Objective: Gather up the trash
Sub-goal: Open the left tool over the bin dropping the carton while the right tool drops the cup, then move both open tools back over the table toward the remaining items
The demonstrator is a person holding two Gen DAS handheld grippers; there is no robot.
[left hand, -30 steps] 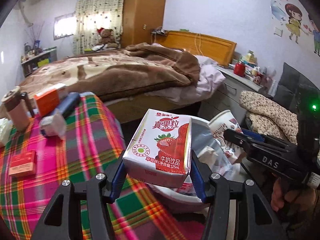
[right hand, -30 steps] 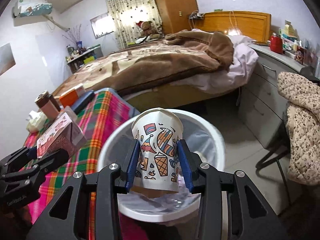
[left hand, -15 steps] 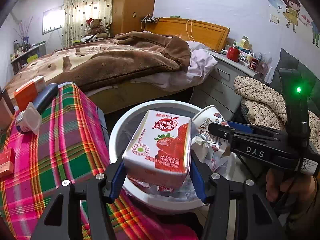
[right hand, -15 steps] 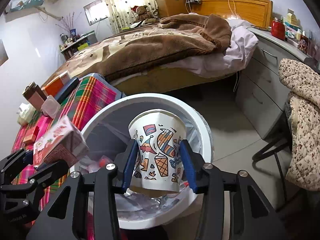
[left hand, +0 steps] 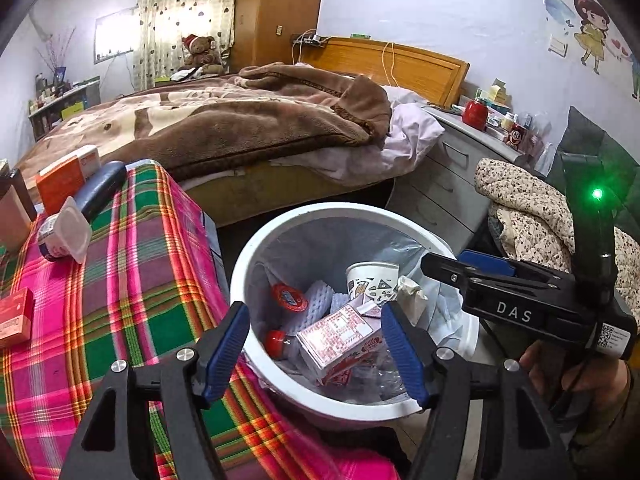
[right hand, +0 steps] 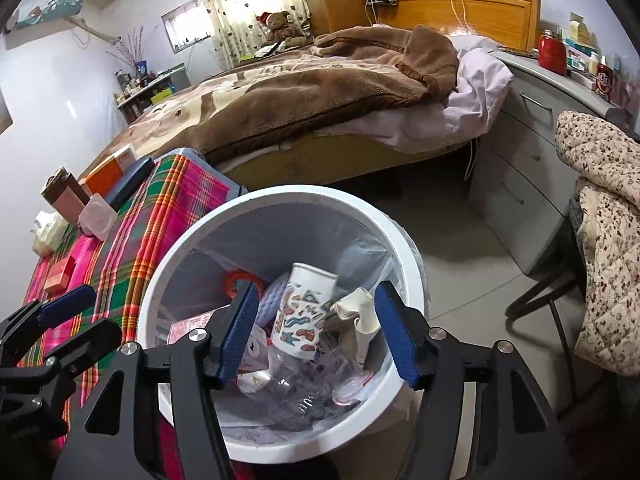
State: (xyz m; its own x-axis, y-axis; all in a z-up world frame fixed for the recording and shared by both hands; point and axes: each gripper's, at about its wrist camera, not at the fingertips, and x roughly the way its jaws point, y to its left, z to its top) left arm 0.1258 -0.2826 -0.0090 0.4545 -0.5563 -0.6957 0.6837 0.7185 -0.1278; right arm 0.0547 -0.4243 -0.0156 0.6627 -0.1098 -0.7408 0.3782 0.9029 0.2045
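Observation:
A white trash bin [left hand: 256, 248] lined with a clear bag stands beside the table; it also shows in the right wrist view [right hand: 404, 240]. A strawberry milk carton [left hand: 340, 336] lies inside it among other trash, and only its corner shows in the right wrist view [right hand: 188, 326]. A patterned paper cup [right hand: 304, 312] lies in the bin too, also seen in the left wrist view [left hand: 372, 282]. My left gripper [left hand: 316, 348] is open and empty over the bin's near rim. My right gripper [right hand: 316, 332] is open and empty above the bin.
The plaid-covered table [left hand: 132, 288] on the left carries an orange box [left hand: 66, 178], a dark case [left hand: 100, 192], a plastic cup [left hand: 66, 234] and a small red box [left hand: 14, 316]. A bed [left hand: 240, 120], grey drawers [left hand: 444, 184] and a chair with a floral quilt [right hand: 600, 216] surround the bin.
Both grippers opened over the bin. The milk carton dropped from the left gripper and the paper cup from the right; both now lie in the bin.

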